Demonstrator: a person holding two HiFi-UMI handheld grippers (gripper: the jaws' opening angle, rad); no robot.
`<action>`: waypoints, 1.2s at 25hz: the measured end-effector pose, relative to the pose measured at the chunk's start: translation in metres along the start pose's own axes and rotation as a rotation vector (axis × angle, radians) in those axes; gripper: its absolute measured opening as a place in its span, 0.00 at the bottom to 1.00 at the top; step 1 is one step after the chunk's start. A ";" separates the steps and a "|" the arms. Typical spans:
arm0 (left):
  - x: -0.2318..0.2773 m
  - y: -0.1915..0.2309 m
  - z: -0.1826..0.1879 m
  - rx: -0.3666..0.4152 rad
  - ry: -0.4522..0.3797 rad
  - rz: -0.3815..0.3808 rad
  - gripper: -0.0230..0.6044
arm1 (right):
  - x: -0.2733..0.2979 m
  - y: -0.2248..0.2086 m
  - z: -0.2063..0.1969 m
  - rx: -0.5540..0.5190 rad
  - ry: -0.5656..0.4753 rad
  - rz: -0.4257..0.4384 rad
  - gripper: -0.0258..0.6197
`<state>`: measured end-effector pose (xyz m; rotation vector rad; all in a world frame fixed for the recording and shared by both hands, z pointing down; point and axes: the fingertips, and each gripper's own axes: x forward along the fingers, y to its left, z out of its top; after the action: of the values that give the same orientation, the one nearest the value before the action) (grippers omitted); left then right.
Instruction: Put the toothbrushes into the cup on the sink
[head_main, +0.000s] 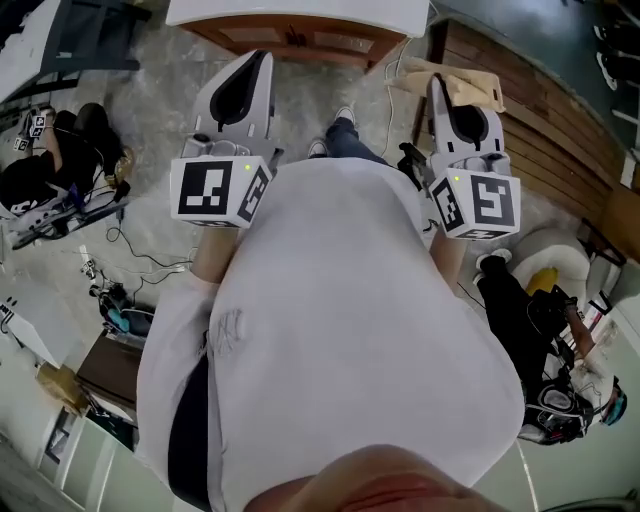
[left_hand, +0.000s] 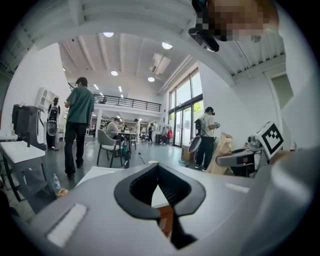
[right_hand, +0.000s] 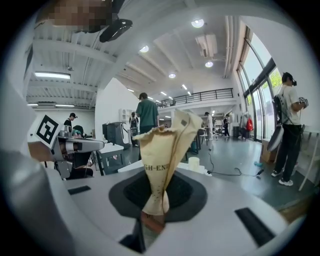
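Observation:
My right gripper (head_main: 452, 92) is held out in front of my white shirt, shut on a crumpled tan paper wrapper (right_hand: 165, 155) with printed letters. The wrapper (head_main: 478, 90) sticks out past the jaw tips. On the left, my left gripper (head_main: 250, 72) is level with it. Its jaws meet at the tips with nothing between them (left_hand: 158, 172). No toothbrush, cup or sink basin shows in any view. A white countertop (head_main: 300, 10) lies just ahead of both grippers.
A wooden cabinet (head_main: 300, 42) stands under the white countertop. A wooden platform (head_main: 545, 120) runs along the right. People sit on the floor at left (head_main: 40, 185) and right (head_main: 545, 340), among cables and gear. A person in green (left_hand: 77, 125) stands further off.

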<state>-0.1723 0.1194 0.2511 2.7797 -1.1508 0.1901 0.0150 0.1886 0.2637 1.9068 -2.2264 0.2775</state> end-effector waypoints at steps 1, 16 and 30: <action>0.007 -0.004 0.003 -0.003 -0.003 0.000 0.04 | 0.004 -0.006 0.004 0.000 -0.007 0.005 0.12; 0.093 -0.005 0.040 0.011 -0.086 0.041 0.04 | 0.047 -0.077 0.015 -0.011 -0.027 0.051 0.12; 0.118 -0.004 0.028 0.008 -0.029 0.044 0.04 | 0.063 -0.101 0.004 0.054 0.009 0.039 0.12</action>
<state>-0.0848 0.0361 0.2429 2.7749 -1.2206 0.1603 0.1050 0.1125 0.2784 1.8863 -2.2753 0.3545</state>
